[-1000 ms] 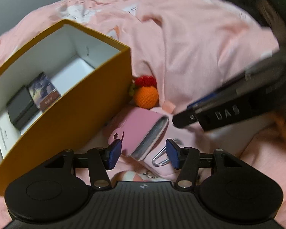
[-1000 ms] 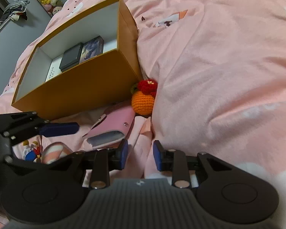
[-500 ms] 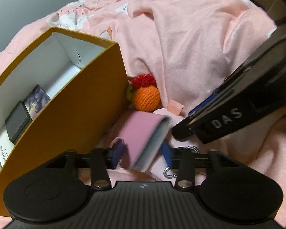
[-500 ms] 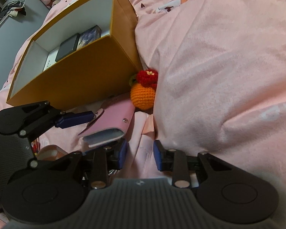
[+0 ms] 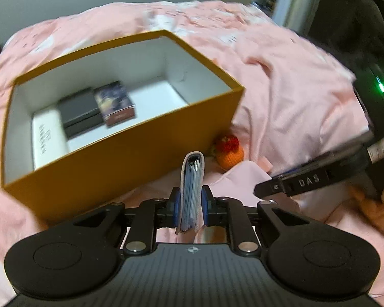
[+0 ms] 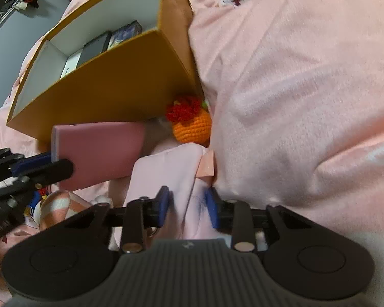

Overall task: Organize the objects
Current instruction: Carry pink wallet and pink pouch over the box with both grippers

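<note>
Pink card wallet (image 5: pixel 192 192) is clamped edge-up in my left claw (image 5: pixel 190 206), lifted off the bed just in front of the mustard box (image 5: pixel 130 158). It's a soft-looking cover with a stack of thin sleeves showing along the open edge. The box is stiff card, white inside, and already holds a dark flat case (image 5: pixel 78 111), a small printed box (image 5: pixel 115 103) and a white one (image 5: pixel 47 138), so I'd say we're partway through.

Left out on the bed: the crocheted orange ball (image 6: pixel 192 125) with its red tuft, tucked at the box corner, plus a striped plush thing (image 6: pixel 56 207) lower left.

Right claw (image 6: pixel 188 204) has just been closing, and it looks pinched on a fold of the pink fleecy blanket (image 6: pixel 294 76), nothing solid in it.
</note>
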A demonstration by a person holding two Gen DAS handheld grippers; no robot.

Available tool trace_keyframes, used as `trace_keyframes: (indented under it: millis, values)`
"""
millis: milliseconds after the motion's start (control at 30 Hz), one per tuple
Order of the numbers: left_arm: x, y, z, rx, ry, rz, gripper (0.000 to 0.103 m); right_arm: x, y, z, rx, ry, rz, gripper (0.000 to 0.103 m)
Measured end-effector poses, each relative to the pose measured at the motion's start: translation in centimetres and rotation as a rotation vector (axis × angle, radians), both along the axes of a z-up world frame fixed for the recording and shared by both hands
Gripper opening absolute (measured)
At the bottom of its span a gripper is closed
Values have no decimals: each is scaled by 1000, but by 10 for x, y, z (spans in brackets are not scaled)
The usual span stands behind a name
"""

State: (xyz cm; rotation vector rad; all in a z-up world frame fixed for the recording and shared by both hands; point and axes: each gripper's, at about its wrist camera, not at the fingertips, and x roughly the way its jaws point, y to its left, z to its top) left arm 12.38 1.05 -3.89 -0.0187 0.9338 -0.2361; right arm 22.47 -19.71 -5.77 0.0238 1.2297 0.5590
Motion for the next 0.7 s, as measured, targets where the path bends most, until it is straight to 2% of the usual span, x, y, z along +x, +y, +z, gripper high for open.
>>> trace_keyframes:
  millis: [200, 367, 567, 700]
  values:
    - [-21, 18, 22, -47, -51, 63, 18, -18, 9, 32, -17, -115, 49, 24]
    - [-37, 28, 44, -108, -108, 94, 18, -31, 11, 72, 0, -239, 77, 23]
    - [-44, 32, 74, -153, -207, 128, 18, -34, 17, 115, 48, -353, 95, 23]
    - [-40, 40, 97, -154, -280, 152, 18, -31, 28, 139, 66, -424, 113, 23]
